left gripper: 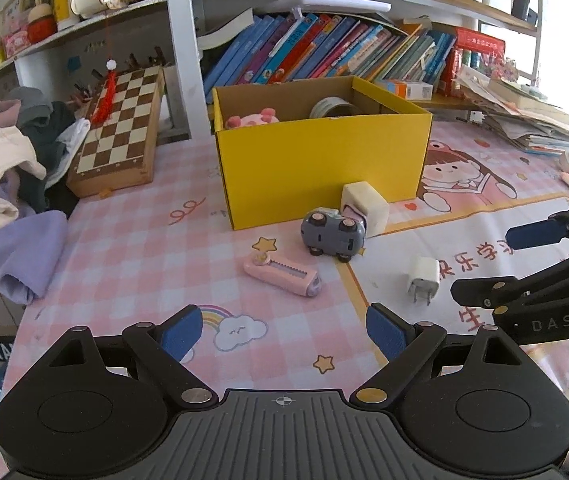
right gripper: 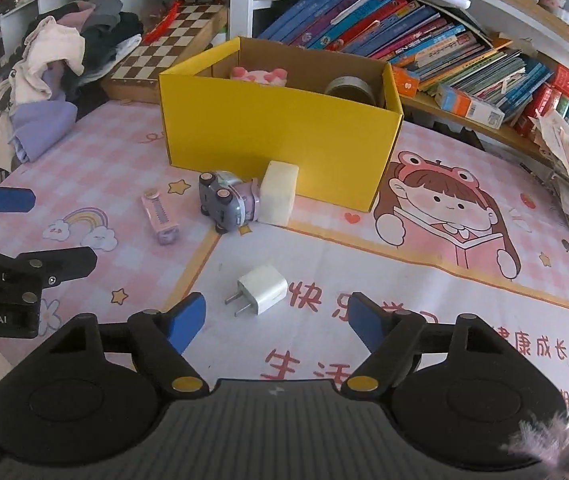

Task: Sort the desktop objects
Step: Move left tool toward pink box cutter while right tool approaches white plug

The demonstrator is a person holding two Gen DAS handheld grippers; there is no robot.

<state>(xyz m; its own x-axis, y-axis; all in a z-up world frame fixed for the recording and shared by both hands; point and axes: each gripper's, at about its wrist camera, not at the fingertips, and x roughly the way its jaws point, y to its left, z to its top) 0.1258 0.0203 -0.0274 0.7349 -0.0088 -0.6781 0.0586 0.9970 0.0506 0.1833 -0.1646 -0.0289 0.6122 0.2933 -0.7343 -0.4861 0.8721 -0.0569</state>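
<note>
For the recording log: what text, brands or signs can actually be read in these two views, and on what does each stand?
"DAS" – on the right gripper arm, seen from the left wrist.
"Robot.AI", first letters cut off – on the left gripper body, seen from the right wrist.
"快乐" and "健康成长" – printed on the desk mat.
"生活" – mat, partly hidden.
Book spines and small boxes on the shelf: too small or blurred.

Both my wrist cameras look forward, low over the desk (left gripper: 124, 240); each faces the far yellow box (left gripper: 324, 168), and they share it.
</note>
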